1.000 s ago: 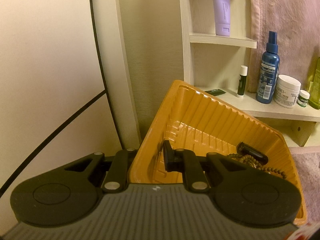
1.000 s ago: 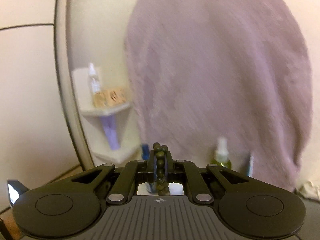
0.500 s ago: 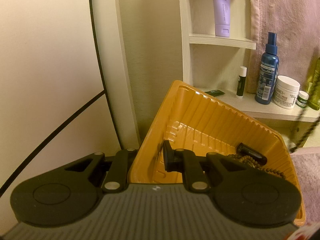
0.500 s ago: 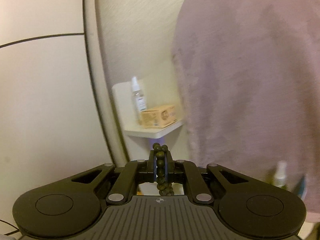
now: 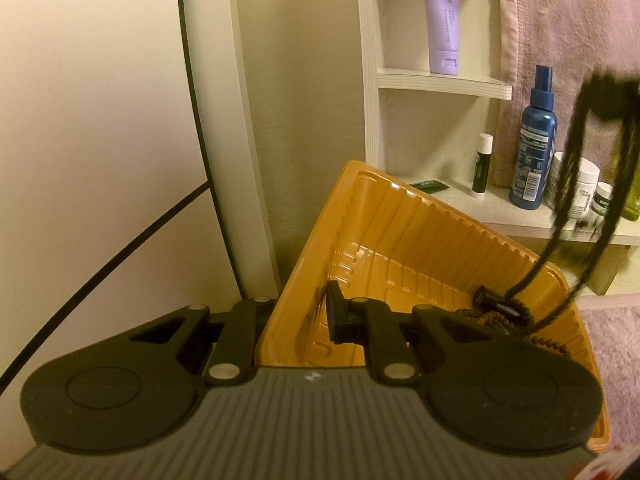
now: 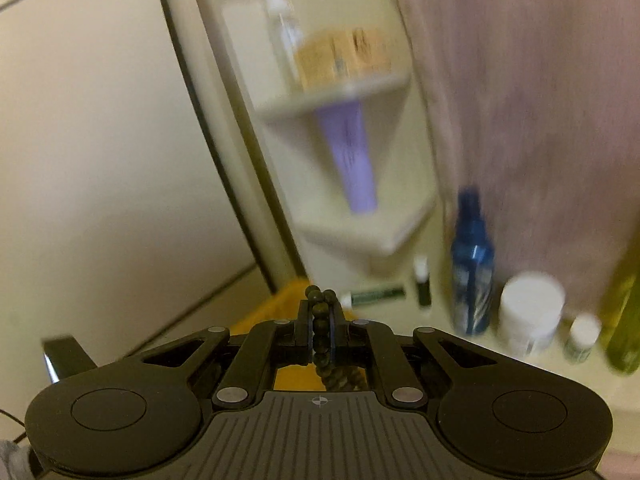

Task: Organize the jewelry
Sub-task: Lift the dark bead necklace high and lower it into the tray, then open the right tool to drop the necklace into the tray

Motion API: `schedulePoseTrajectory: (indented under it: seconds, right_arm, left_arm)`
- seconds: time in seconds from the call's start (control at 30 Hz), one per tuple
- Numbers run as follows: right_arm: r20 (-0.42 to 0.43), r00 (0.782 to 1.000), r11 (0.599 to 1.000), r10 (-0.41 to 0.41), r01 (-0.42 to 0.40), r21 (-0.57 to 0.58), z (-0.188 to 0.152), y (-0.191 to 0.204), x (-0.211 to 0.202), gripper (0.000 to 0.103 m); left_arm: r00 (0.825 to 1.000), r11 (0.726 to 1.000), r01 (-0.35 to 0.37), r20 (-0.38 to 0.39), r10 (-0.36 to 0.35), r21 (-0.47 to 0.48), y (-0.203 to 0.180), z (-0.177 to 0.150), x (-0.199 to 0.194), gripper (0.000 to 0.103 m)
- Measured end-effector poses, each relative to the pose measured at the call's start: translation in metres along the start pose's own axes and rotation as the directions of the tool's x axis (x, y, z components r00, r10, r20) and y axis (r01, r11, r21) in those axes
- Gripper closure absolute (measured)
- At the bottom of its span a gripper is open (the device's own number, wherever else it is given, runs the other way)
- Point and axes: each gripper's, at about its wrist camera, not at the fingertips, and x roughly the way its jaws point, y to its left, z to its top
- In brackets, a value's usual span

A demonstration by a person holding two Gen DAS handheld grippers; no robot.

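The right gripper [image 6: 320,322] is clamped on a strand of dark round beads, the bead necklace [image 6: 320,312], which pokes up past the fingertips at 12 o'clock and drops below them. In the left wrist view that same strand hangs as a blurred double line at 2 o'clock, its lower end trailing into the orange tray [image 5: 400,232].

The left gripper [image 5: 296,312] pinches the tray's near wall — one finger inside, the other outside and hidden by the plastic. The ribbed tray sits tilted; its right end holds a small black tube [image 5: 498,303] and a heap of brown beads [image 5: 492,320], partly covered by the gripper body.

Beyond, at 1 o'clock, white corner shelves [image 5: 444,80] carry a lilac tube [image 5: 442,20] with lettering too small to read, a blue spray bottle [image 5: 534,148] with a barcode, a lip balm stick [image 5: 481,164] and white jars [image 5: 580,188], labels illegible. A pink towel [image 5: 568,32] hangs behind. The right wrist view is heavily motion-blurred.
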Motion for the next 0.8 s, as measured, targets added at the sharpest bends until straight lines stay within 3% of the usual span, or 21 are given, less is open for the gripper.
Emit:
schedulePoseTrajectory:
  seconds: [0.43, 0.5, 0.57, 0.8]
  right_arm:
    - [-0.191, 0.981, 0.998, -0.042, 0.052, 0.047, -0.067, -0.02, 0.06, 0.095]
    - [-0.212, 0.976, 0.998, -0.05, 0.058, 0.03, -0.072, -0.019, 0.063, 0.086]
    - [-0.22, 0.974, 0.998, -0.056, 0.062, 0.021, -0.075, -0.019, 0.064, 0.054]
    - [-0.205, 0.975, 0.996, -0.083, 0.089, 0.018, -0.084, -0.019, 0.048, 0.047]
  left_arm:
    - [1.0, 1.0, 0.001, 0.0, -0.001, -0.002, 0.0, 0.0, 0.0, 0.089]
    - [1.0, 1.0, 0.001, -0.001, -0.001, -0.003, 0.0, 0.0, 0.0, 0.089]
    - [1.0, 1.0, 0.0, -0.002, 0.0, -0.004, 0.001, -0.001, 0.0, 0.089]
    - [1.0, 1.0, 0.0, -0.005, 0.0, -0.007, 0.002, -0.001, 0.002, 0.089]
